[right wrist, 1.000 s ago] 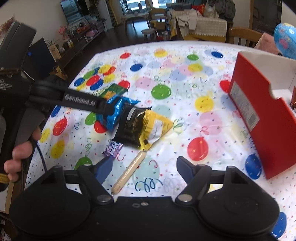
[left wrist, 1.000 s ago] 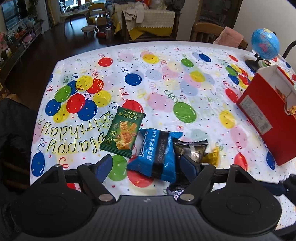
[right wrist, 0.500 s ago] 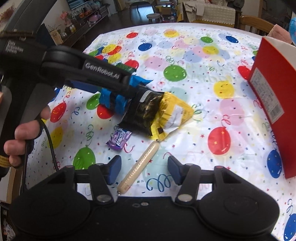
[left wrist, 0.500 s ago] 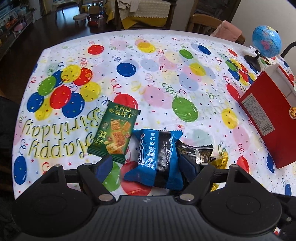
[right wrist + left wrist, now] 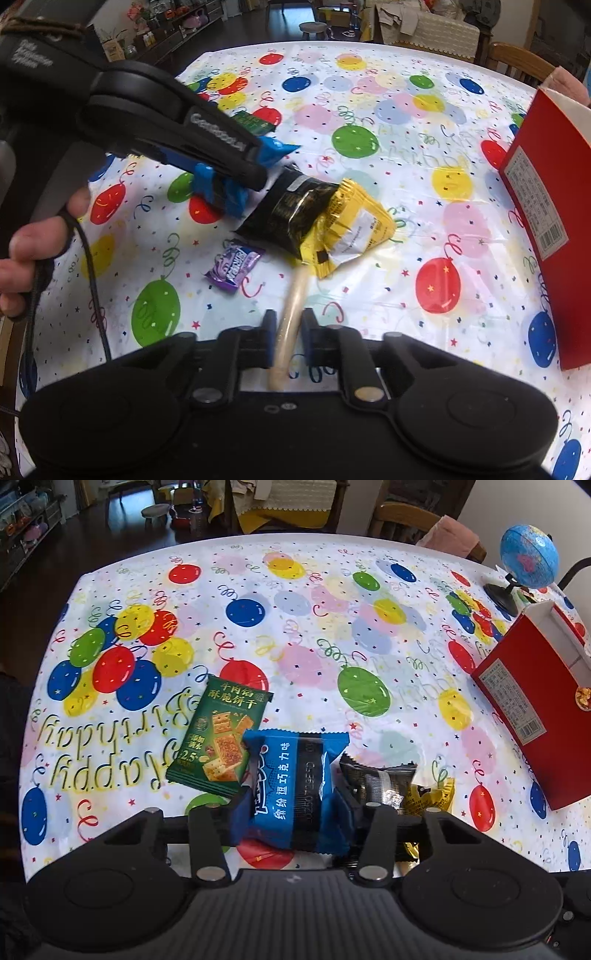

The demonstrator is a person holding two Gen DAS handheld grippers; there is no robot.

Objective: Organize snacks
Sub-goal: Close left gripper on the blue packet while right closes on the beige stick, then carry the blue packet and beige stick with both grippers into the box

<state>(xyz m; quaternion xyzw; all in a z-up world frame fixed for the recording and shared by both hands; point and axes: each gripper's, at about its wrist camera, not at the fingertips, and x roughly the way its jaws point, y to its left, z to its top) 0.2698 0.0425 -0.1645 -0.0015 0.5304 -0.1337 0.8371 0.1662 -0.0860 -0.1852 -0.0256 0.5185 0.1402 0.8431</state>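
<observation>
Left tool [image 5: 291,805] closing on blue packet [image 5: 295,786]; right tool [image 5: 287,338] pinching sausage stick [image 5: 290,321]; red box [image 5: 535,716] nearby.

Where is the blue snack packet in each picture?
Left wrist view: the blue snack packet sits low in the middle, between the closing jaws of the left gripper, right of the green cracker packet.
Right wrist view: only bits of it peek out, upper left, around that same gripper.
Shared landmark: the black packet lies right beside it in both.
</observation>
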